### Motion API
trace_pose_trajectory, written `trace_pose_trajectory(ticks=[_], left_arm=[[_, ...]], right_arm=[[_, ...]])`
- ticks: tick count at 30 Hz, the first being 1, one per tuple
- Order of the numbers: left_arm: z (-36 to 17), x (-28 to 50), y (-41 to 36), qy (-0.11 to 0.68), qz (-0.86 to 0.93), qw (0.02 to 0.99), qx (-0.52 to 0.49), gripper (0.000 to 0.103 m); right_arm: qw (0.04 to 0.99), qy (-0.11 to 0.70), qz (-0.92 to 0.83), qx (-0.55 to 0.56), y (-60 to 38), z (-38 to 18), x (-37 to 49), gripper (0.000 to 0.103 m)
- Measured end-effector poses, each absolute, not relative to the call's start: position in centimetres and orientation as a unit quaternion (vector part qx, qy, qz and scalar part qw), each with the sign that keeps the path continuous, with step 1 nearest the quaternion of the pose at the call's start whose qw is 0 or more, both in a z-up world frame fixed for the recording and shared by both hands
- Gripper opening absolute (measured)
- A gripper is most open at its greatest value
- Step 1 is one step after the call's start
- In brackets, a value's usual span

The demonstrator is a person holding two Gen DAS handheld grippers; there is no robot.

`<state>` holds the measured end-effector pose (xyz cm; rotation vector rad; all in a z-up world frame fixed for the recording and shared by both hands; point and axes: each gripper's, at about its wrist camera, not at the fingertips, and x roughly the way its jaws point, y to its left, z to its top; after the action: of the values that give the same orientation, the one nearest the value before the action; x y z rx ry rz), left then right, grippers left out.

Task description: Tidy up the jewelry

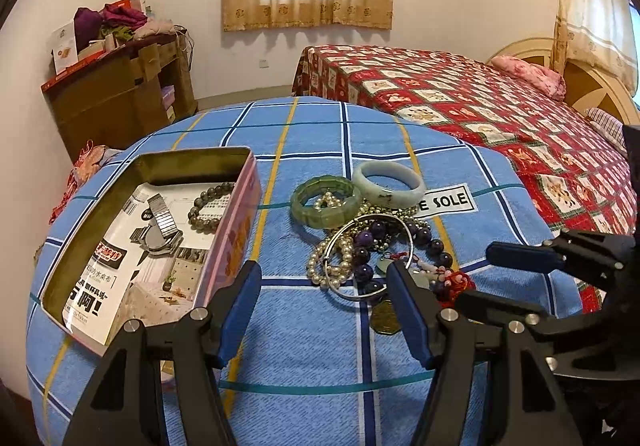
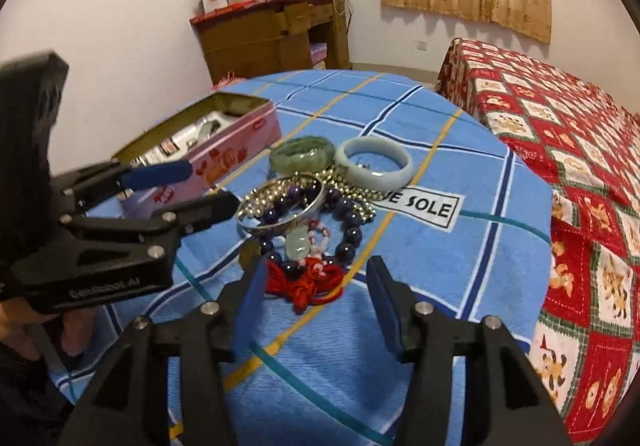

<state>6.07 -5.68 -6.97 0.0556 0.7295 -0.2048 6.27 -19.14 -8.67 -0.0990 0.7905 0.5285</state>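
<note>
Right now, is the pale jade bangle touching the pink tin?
Apart. The left wrist view shows blue cloth and the green bracelet between the pale jade bangle and the pink tin.

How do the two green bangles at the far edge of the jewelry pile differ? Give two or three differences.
The dark green bangle is built of separate blocky segments; the pale bangle is one smooth ring. The dark green bangle is deeper green; the pale bangle is whitish. Pearl beads lie inside the dark one, but not the pale one. Both lie flat on the blue checked cloth.

brass tag (image 1: 384, 320) half behind left tool (image 1: 320, 278), tin (image 2: 208, 161) contents mostly hidden, label (image 2: 424, 205) lettering partly covered
</note>
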Motion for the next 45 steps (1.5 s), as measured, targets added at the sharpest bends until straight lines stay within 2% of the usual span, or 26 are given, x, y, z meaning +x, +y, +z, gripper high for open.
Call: trace_pose_trajectory(ticks=[4,5,6,17,29,42,45], left_arm=[[-7.0,6.1,-5.6,0.357,-0.102,0.928,0.027,0.065],[-7.1,6.0,-5.5,0.357,-0.104,0.928,0.027,0.065],[-7.1,6.0,-5.5,0.357,-0.105,0.928,0.027,0.065],[-6.8,5.3,-6.1,0.355,-0.119,0.927,0.031,0.065],[-7.4,6.0,-8.4,0.367,-0.145,0.917,0.055,0.065],[-7.0,6.8,-11.7,0.343,-0.213,0.911,0.087,0.064],[-7.0,7.1,-12.6,0.346,-0.251,0.9,0.085,0.022]], right_arm=[[0.878,0.405,0.248,-0.055,-18.5,-9.8,7.2,0.033],[0.877,0.408,0.249,-0.054,-18.4,-10.1,7.2,0.017],[0.875,0.409,0.253,-0.051,-18.5,-10.2,7.2,0.011],[0.91,0.337,0.242,-0.013,-22.4,-5.0,4.1,0.01],[0.91,0.324,0.257,0.015,-23.1,-4.0,4.0,0.01],[0.902,0.32,0.29,0.0,-21.7,-3.4,3.5,0.01],[0.897,0.33,0.295,0.008,-21.8,-4.0,3.9,0.01]])
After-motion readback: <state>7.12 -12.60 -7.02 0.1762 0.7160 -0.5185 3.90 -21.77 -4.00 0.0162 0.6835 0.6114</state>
